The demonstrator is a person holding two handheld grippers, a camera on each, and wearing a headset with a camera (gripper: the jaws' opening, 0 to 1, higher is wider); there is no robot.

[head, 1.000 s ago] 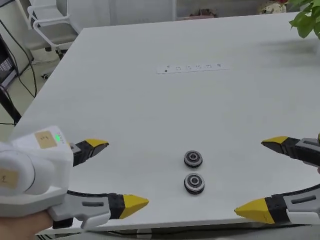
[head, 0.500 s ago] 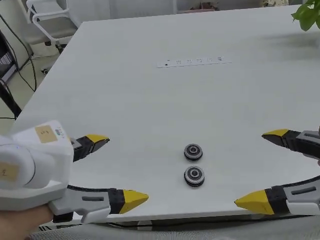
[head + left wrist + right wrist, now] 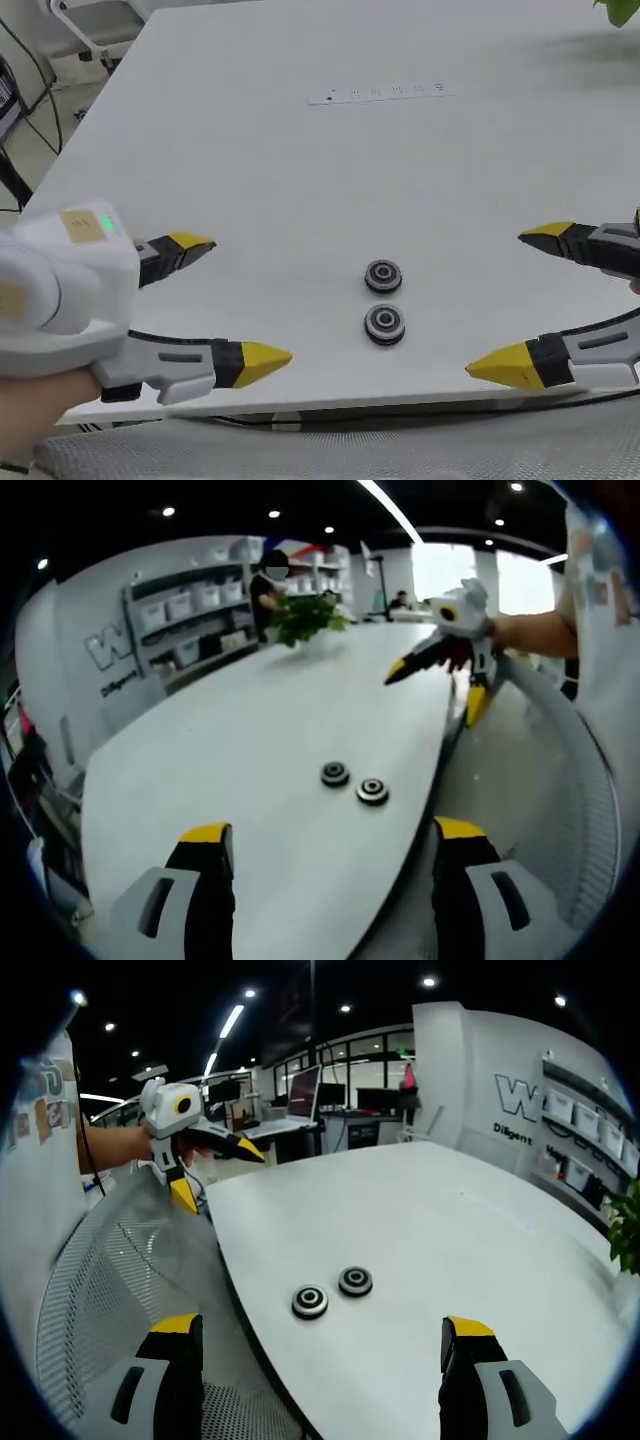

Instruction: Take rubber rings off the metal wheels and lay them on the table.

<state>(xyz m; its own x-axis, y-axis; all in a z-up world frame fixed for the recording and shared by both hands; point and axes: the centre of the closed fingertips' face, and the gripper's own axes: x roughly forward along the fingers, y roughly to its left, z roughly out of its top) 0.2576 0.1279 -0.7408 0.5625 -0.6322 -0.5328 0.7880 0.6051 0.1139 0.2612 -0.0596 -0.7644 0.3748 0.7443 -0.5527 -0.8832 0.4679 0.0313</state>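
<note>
Table (image 3: 300,150): big, pale grey, flat. Its near edge runs across the bottom of the head view, with grey mesh (image 3: 400,445) just below it. The left edge angles away toward the far left. There is lots of bare top from the middle out to the far side.

Left gripper (image 3: 245,298): at the near left, jaws spread wide, nothing between them. The near jaw sits right at the table's near edge and the far jaw is over the top.

Right gripper (image 3: 498,302): at the near right, jaws also spread wide, holding nothing. The near jaw is close to the near edge. Both grippers point inward at each other, well apart, with open table between them.

Shelves (image 3: 190,615): on the far wall in the left gripper view, carrying rows of white bins (image 3: 180,605). Can't tell what's in the bins.

Chair (image 3: 90,15): off the table's far left corner.

Plant (image 3: 622,8): leaves at the far right corner.

Socket strip (image 3: 380,93): flush in the top, toward the far side and roughly centred, well apart from everything else.

Wheels: two, lying flat near the near edge, about midway between the grippers. The far wheel (image 3: 383,276) and near wheel (image 3: 384,323) sit just beside each other with a small gap. Neither gripper touches them, and there is clear room left and right of the pair.

Rubber rings (image 3: 370,325): a black band sits around each wheel's rim, on the wheels.
</note>
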